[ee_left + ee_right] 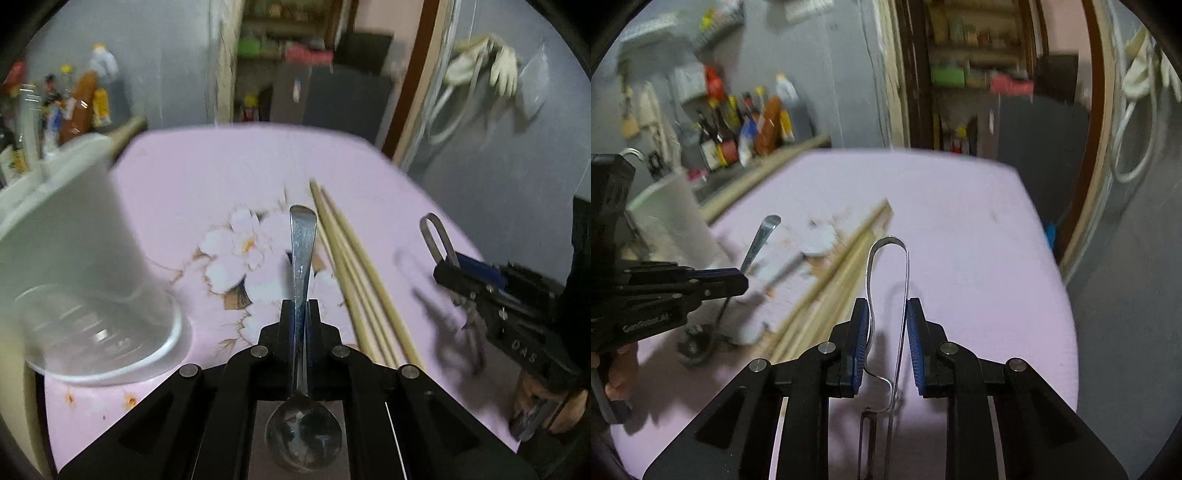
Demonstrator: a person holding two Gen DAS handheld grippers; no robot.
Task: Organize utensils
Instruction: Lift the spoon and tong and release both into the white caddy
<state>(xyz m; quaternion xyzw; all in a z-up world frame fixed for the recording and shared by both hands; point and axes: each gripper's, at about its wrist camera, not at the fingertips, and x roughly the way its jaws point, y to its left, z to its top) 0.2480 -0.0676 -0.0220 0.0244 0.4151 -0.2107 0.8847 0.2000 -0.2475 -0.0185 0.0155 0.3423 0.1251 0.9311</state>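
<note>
My left gripper (299,306) is shut on a steel spoon (303,243); the handle points forward and the bowl lies back toward the camera. The spoon is held above the pink flowered tablecloth (207,177). My right gripper (887,306) is shut on thin metal tongs (907,266), with the blue pads pressing both arms and the looped end sticking forward. Several wooden chopsticks (354,280) lie on the cloth between the two grippers. A white plastic cup (81,258) lies tipped at the left, its mouth toward me. The right wrist view also shows the left gripper (744,282) with the spoon (761,236).
Sauce bottles (746,125) stand on a ledge beyond the table's far left corner. The table's right edge (1056,280) drops off toward a grey floor and a doorway. A person's hand (620,373) holds the left gripper's handle.
</note>
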